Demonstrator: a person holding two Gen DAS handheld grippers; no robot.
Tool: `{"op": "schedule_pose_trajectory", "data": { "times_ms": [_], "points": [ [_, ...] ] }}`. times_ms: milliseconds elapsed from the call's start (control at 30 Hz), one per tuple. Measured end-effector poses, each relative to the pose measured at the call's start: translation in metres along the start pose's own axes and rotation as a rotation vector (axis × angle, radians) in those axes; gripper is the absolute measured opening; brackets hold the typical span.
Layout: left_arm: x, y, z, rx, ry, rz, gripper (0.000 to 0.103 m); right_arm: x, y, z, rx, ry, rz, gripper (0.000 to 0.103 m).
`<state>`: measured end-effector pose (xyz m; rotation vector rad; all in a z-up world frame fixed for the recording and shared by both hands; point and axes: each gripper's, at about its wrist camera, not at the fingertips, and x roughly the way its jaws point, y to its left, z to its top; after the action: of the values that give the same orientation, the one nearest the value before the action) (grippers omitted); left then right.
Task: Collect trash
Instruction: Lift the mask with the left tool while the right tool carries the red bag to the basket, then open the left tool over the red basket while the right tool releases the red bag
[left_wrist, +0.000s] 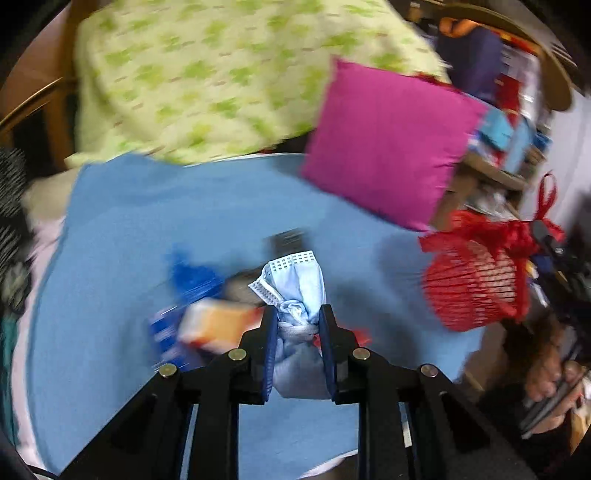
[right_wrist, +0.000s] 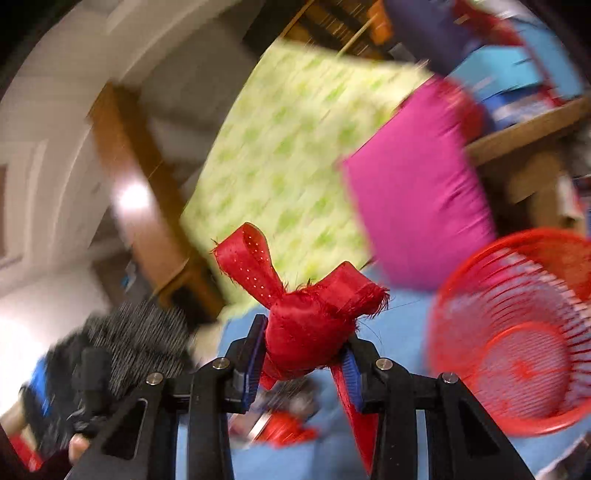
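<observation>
Above blue sheet (left_wrist: 184, 221), left hand-held gripper (left_wrist: 297, 317) clamping blue mask (left_wrist: 299, 288), right hand-held gripper (right_wrist: 306, 343) pinching red ribbon (right_wrist: 310, 314), red basket (right_wrist: 517, 332) seemingly beside.

No legible text, label, brand or number found in either view. Printing on orange-and-white box (left_wrist: 218, 325) smeared by motion blur, unreadable. Packaging on shelf (left_wrist: 506, 136) likewise blurred; colours only, no words made out.
</observation>
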<state>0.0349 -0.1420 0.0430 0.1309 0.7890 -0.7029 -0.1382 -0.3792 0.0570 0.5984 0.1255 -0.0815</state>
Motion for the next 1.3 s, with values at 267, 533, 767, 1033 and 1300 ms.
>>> {"op": "schedule_pose_trajectory", "data": {
  "times_ms": [267,533,767,1033,1300],
  "points": [
    [0.037,-0.127,0.055,0.154,0.015,-0.216,0.023,-0.058,-0.079,0.030,0.169,-0.183,-0.265,0.040],
    [0.102,-0.217,0.085,0.221,0.122,-0.317,0.024,-0.066,-0.137,0.041,0.300,-0.154,-0.356,0.042],
    [0.133,-0.238,0.084,0.216,0.210,-0.323,0.027,-0.060,-0.163,0.042,0.412,-0.148,-0.341,0.065],
    [0.115,-0.201,0.084,0.178,0.168,-0.261,0.046,-0.056,-0.135,0.045,0.297,-0.186,-0.302,0.065],
    [0.071,-0.100,0.093,0.096,0.128,-0.063,0.053,-0.029,-0.051,0.034,-0.007,-0.169,-0.145,0.065]
  ]
}}
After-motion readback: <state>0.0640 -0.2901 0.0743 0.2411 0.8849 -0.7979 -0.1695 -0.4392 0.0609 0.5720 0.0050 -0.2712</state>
